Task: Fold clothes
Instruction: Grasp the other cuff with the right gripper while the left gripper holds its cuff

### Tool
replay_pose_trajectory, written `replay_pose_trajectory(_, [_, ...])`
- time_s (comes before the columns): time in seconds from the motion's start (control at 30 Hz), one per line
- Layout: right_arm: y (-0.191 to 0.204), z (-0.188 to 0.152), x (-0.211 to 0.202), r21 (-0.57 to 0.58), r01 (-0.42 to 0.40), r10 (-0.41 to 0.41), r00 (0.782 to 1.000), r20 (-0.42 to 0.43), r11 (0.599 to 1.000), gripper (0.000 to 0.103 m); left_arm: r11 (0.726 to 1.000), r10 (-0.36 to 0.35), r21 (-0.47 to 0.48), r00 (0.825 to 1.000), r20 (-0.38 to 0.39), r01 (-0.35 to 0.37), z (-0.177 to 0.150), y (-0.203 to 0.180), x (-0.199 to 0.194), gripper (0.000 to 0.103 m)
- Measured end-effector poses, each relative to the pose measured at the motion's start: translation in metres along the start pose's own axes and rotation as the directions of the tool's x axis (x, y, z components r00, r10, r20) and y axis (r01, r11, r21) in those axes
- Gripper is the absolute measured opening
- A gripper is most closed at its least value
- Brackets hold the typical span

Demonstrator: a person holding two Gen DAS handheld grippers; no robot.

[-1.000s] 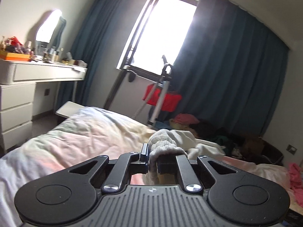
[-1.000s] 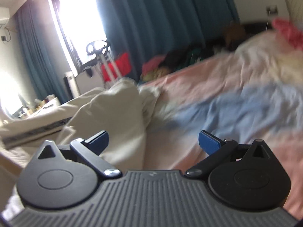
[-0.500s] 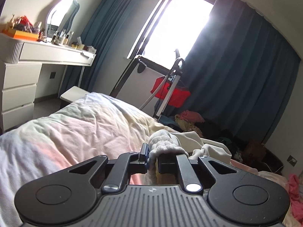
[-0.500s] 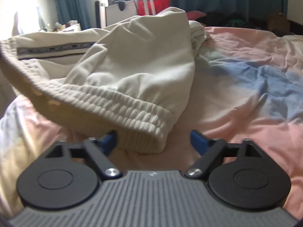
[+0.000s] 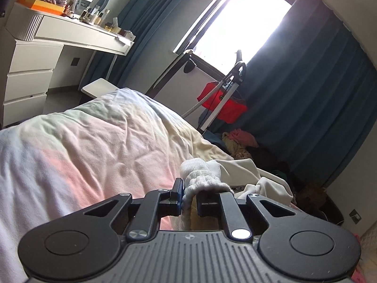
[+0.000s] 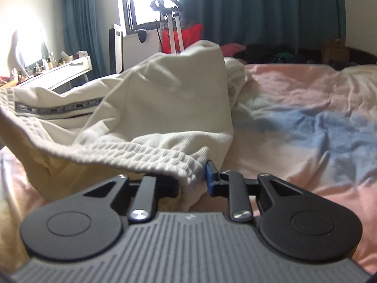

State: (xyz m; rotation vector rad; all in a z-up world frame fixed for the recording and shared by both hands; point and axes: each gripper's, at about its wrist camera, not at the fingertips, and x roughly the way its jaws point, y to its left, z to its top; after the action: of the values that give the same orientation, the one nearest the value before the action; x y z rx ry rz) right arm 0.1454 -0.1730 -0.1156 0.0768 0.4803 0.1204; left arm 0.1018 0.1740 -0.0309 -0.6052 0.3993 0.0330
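Currently, a cream garment (image 6: pixel 165 94) with a ribbed elastic band (image 6: pixel 141 153) and a patterned side stripe (image 6: pixel 59 110), judged to be sweatpants, is seen bunched and partly raised above a pink-and-blue duvet (image 6: pixel 306 122). Its ribbed band is pinched at two separate points: by the left gripper (image 5: pixel 188 194), closed narrow on a gathered fold, and by the right gripper (image 6: pixel 190 176), closed on the band's edge beside the blue pad (image 6: pixel 211 176). No flat fold is visible; most of the fabric lies crumpled on the bed. Two risks are noted. Only a thin margin of band is held on the right, so slippage could be caused by any sharp pull. Uneven tension between the two holds could leave the legs twisted. A vanity desk (image 5: pixel 70 33), a window (image 5: pixel 240 21) and a clothes heap (image 5: pixel 238 139) are noted beyond, well apart.
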Motion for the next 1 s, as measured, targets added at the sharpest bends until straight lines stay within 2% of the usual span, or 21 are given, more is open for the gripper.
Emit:
replay_pose_trajectory(0.13, [0.006,0.020,-0.036,-0.061,0.028,-0.020,0.992,0.122,0.998,0.019,0.999,-0.022,-0.029,1.000,-0.016,0.021,0.000,0.003,-0.007,0.011])
replay_pose_trajectory(0.23, [0.012,0.035,-0.079,-0.106,0.069,-0.043,0.972,0.230,0.992,0.019,0.998,-0.038,-0.048,0.999,-0.031,0.037,0.000,0.004,-0.012,0.013])
replay_pose_trajectory(0.3, [0.012,0.039,-0.101,-0.142,0.106,-0.065,0.962,0.265,0.984,0.019,0.998,-0.048,-0.047,0.997,-0.060,0.045,-0.003,0.004,-0.017,0.013])
replay_pose_trajectory(0.37, [0.010,0.034,-0.106,-0.160,0.126,-0.089,0.972,0.216,0.979,0.019,1.000,-0.029,-0.013,0.994,-0.103,0.027,-0.009,0.001,-0.020,0.013])
replay_pose_trajectory(0.47, [0.006,0.025,-0.113,-0.186,0.151,-0.127,0.983,0.135,0.971,0.019,0.997,0.044,0.064,0.983,-0.176,-0.034,-0.023,-0.004,-0.019,0.013])
replay_pose_trajectory(0.53, [0.000,0.010,-0.100,-0.166,0.131,-0.135,0.991,-0.009,0.977,0.020,0.993,0.088,0.099,0.973,-0.215,-0.068,-0.031,-0.003,-0.015,0.013])
replay_pose_trajectory(0.63, [-0.008,-0.001,-0.081,-0.134,0.090,-0.112,0.978,-0.173,0.987,0.022,0.987,0.128,0.126,0.959,-0.251,-0.098,-0.038,0.000,-0.013,0.015])
replay_pose_trajectory(0.77, [-0.022,0.002,-0.080,-0.036,0.030,-0.037,0.972,-0.233,0.999,0.026,0.986,0.143,0.123,0.952,-0.272,-0.113,-0.038,0.007,-0.023,0.025])
replay_pose_trajectory(0.83, [-0.028,0.002,-0.082,-0.009,-0.004,0.001,0.966,-0.257,1.000,0.035,0.987,0.145,0.106,0.947,-0.286,-0.119,-0.038,0.012,-0.033,0.046])
replay_pose_trajectory(0.87, [-0.030,0.000,-0.083,0.001,-0.016,0.015,0.962,-0.271,1.000,0.039,0.988,0.142,0.097,0.946,-0.292,-0.118,-0.038,0.014,-0.038,0.049])
replay_pose_trajectory(0.93, [-0.038,-0.004,-0.085,0.057,-0.042,0.057,0.950,-0.307,0.997,0.068,0.989,0.138,0.091,0.943,-0.302,-0.116,-0.040,0.017,-0.046,0.061])
replay_pose_trajectory(0.97, [-0.042,-0.006,-0.087,0.091,-0.059,0.085,0.944,-0.320,0.994,0.073,0.989,0.138,0.093,0.942,-0.307,-0.114,-0.041,0.018,-0.050,0.065])
replay_pose_trajectory(1.0, [-0.045,-0.006,-0.089,0.128,-0.077,0.114,0.943,-0.312,0.989,0.077,0.989,0.138,0.098,0.940,-0.312,-0.112,-0.043,0.017,-0.052,0.075])
